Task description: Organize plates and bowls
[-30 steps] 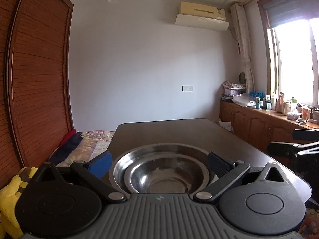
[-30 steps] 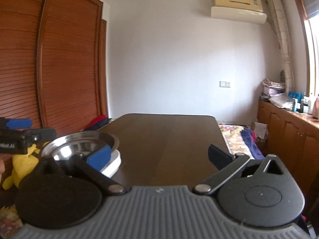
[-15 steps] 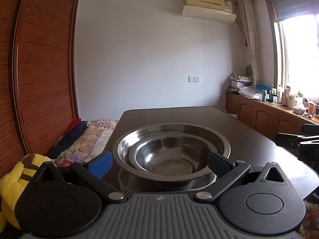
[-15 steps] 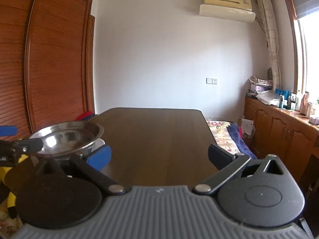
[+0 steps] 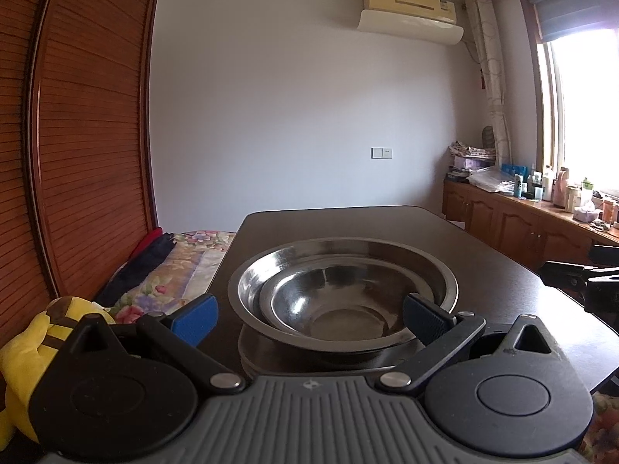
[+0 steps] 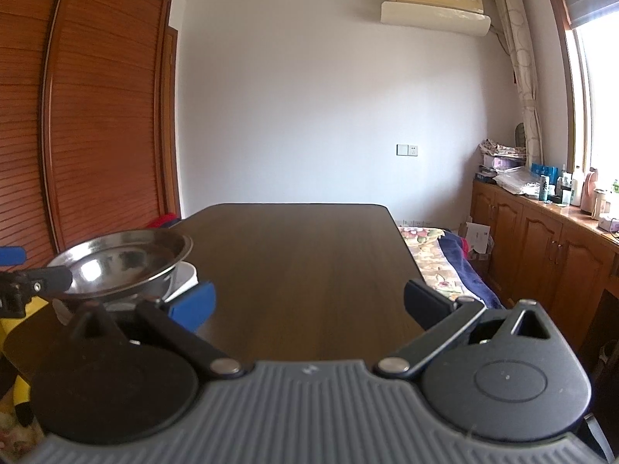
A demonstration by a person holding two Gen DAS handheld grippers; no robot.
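Observation:
In the left wrist view two nested steel bowls [image 5: 340, 294] stand on the dark wooden table [image 5: 348, 220], right in front of my open left gripper [image 5: 309, 315]; its right pad overlaps the near rim. In the right wrist view the steel bowls [image 6: 120, 266] rest on a white dish [image 6: 185, 276] at the table's left edge, left of my open, empty right gripper [image 6: 307, 305]. The left gripper's finger [image 6: 35, 282] shows at the bowl's near side.
A yellow plush toy [image 5: 31, 344] and a bed with floral bedding [image 5: 174, 266] lie left of the table. Wooden cabinets with bottles [image 5: 541, 208] line the right wall under the window. A wooden wardrobe [image 6: 77, 135] stands on the left.
Both wrist views have tilted and shifted slightly. The left gripper has drawn back a little from the bowls, which stay in place on the white dish. Both grippers remain open.

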